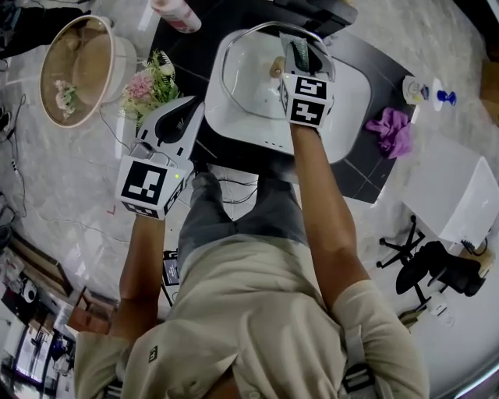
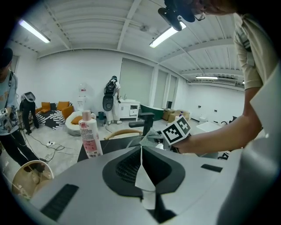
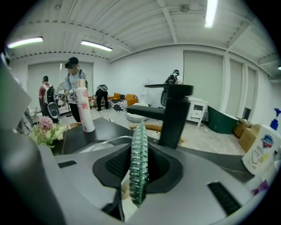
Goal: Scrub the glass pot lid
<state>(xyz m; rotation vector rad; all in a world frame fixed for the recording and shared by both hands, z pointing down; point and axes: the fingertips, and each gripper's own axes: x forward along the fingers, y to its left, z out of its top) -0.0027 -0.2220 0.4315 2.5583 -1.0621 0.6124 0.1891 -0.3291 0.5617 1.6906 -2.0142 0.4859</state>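
A dark tabletop (image 1: 195,51) carries a white sink (image 1: 351,109) with a black faucet (image 3: 173,114) at its far side, and pale marble floor (image 1: 62,187) spreads all around it. From where the person stands, a round basket (image 1: 78,70) sits on the floor at ten o'clock, a bunch of pink flowers (image 1: 148,86) stands just beside the sink at eleven, a pink bottle (image 1: 175,12) stands further back, a purple cloth (image 1: 394,128) lies on the tabletop at two, and a black office chair (image 1: 425,265) stands off at four. Other people stand far back in the bright white room. The glass pot lid (image 1: 253,74) is over the sink bowl, at twelve o'clock. The right forearm reaches straight out over the bowl, and the right gripper (image 1: 300,58) is clamped on a green scrubber (image 3: 139,167) that sits at the lid. The left arm is stretched forward lower down, with the left gripper (image 1: 195,105) angled toward one o'clock at the sink's left edge; its jaws are pressed together on a thin pale edge, which looks to be the lid's rim seen side-on.
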